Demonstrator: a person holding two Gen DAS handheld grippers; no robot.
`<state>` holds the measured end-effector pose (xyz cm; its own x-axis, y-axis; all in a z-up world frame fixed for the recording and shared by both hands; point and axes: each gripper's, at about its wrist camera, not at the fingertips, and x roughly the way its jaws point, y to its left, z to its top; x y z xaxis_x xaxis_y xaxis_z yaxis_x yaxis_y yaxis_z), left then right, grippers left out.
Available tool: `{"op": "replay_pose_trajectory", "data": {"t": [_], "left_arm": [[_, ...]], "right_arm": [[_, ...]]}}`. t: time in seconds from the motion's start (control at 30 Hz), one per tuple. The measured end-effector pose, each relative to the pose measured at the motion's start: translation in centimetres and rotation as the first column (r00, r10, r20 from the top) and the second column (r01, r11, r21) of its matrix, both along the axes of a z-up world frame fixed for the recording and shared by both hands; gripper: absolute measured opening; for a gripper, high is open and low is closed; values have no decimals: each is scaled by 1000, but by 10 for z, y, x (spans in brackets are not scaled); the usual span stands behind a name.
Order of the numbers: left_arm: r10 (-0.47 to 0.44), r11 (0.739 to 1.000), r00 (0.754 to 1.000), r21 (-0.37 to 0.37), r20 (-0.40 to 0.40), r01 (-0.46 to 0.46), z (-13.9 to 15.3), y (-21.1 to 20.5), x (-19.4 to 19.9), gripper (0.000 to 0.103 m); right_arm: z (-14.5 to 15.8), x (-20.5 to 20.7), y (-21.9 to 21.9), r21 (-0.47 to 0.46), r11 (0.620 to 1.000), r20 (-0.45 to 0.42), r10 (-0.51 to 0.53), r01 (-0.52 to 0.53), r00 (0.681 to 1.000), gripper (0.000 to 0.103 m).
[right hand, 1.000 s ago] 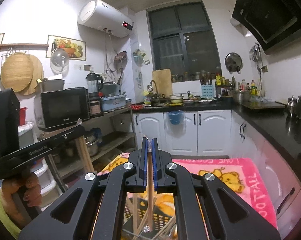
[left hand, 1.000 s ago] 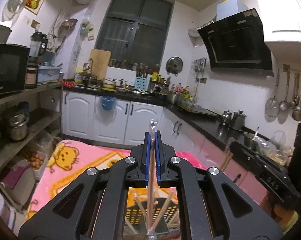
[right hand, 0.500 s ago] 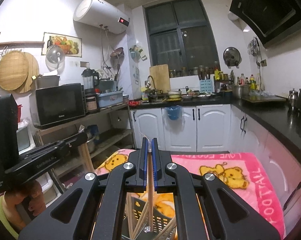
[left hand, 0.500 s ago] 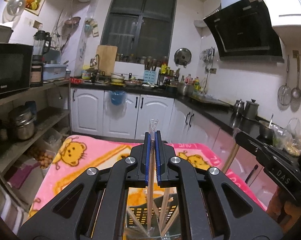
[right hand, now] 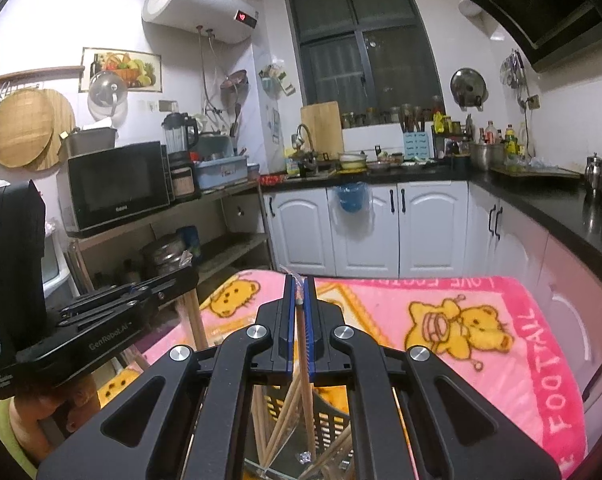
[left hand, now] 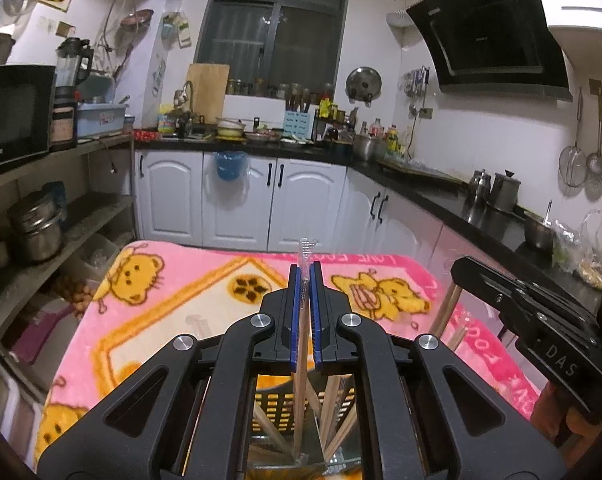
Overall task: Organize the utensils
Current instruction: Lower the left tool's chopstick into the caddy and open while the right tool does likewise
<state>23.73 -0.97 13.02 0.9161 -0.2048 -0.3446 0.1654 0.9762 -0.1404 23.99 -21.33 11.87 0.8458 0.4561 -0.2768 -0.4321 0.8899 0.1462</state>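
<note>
Two chopsticks were held upright, one gripped by the left tongs point(left hand: 305, 280), one by the right tongs point(right hand: 299, 296), above the black basket point(left hand: 277, 412); a lowering and release seemed called for next

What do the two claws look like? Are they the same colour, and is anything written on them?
Both look alike: black bodies with triangle cut-outs, round silver bolts and blue pads inside the fingers. The left claw shows white "GenRobot.AI" lettering on its side in the right wrist view. The right claw shows "DAS" lettering in the left wrist view. No cables show. A yellow-green sleeve peeks out under the left claw's handle.
</note>
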Motion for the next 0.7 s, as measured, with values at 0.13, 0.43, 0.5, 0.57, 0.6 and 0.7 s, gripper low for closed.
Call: {"op": "replay_pose_trajectory", "data": {"t": [0.13,0.43,0.5,0.57,0.6,0.7], "left_arm": [[-10,1000,999,1,-34,10,-10,0,2,2],[-26,1000,996,-3,-87,26,-22,1,-4,8],[-28,1000,995,-2,-100,27,-24,3,-5,13],[-29,1000,993,1,-112,30,-26,3,-7,15],[-31,1000,993,0,-116,31,-27,3,-9,17],[-35,999,991,0,-127,35,-29,4,-15,23]], "right_arm": [[-9,3,1,-6,1000,-36,0,0,999,5],[-19,-2,-2,-20,1000,-92,8,-10,996,5],[-21,-4,-3,-25,1000,-102,9,-11,995,13],[-24,-7,-4,-28,1000,-109,4,-7,994,19],[-25,-9,-5,-27,1000,-111,4,-7,994,19],[-27,-13,-9,-24,1000,-117,-1,-1,993,23]]}}
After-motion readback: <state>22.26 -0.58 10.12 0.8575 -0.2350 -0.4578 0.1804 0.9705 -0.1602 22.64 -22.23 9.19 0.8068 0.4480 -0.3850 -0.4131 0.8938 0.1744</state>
